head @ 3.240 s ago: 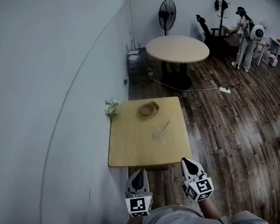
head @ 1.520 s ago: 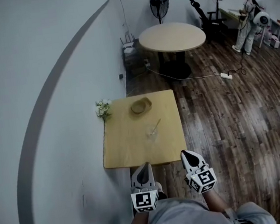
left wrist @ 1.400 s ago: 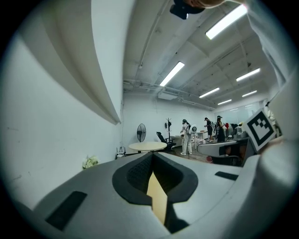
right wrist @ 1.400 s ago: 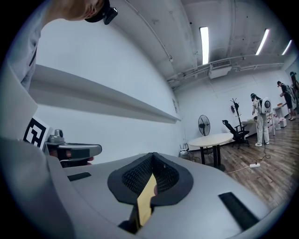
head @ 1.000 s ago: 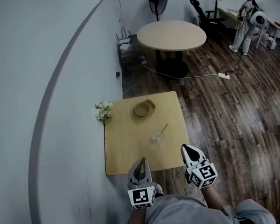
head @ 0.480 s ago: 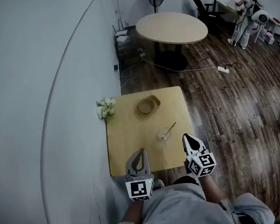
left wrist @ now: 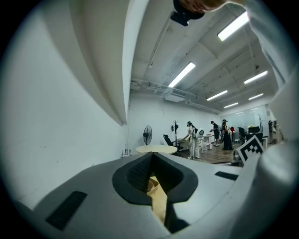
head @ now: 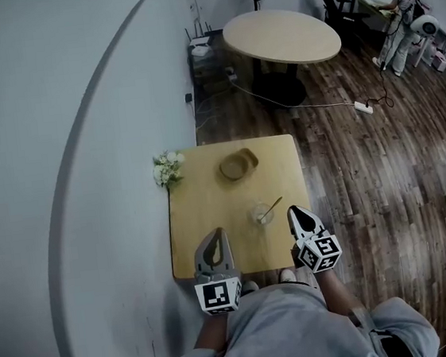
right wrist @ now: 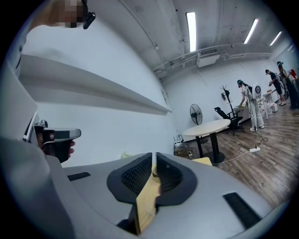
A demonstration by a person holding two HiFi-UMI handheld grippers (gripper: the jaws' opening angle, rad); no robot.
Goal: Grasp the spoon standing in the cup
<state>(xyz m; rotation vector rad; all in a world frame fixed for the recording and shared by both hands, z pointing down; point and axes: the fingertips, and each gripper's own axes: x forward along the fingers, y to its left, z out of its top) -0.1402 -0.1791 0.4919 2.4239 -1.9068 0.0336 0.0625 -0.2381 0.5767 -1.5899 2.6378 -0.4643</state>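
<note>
Looking down, the head view alone shows the task's things. A clear cup (head: 261, 215) stands on the square wooden surface (head: 210, 203), toward its near right part. The spoon (head: 272, 206) stands tilted in it, its handle leaning out to the right and away. The right gripper (head: 294, 210) hovers near the cup, on its right, and does not touch it. The left gripper (head: 216, 234) hangs over the near edge, well apart from the cup. A bowl (head: 238, 165) sits near the far edge, and a sprig of flowers (head: 166, 169) lies at the far left corner, against the wall.

Neither gripper view shows the cup or the spoon. What they give instead is the fingers. In the left gripper view they meet at the tips with nothing held, and only a sliver of the wood shows through the slit below. The right gripper view shows the same: fingers together and empty.

Both gripper views also look level across the room, to the round table (left wrist: 156, 149), the fan (left wrist: 147, 134) and people (left wrist: 192, 140) at the far side. The right gripper view catches the left gripper at its left edge. The left gripper view catches the right one's marker cube (left wrist: 251, 148) at its right.
</note>
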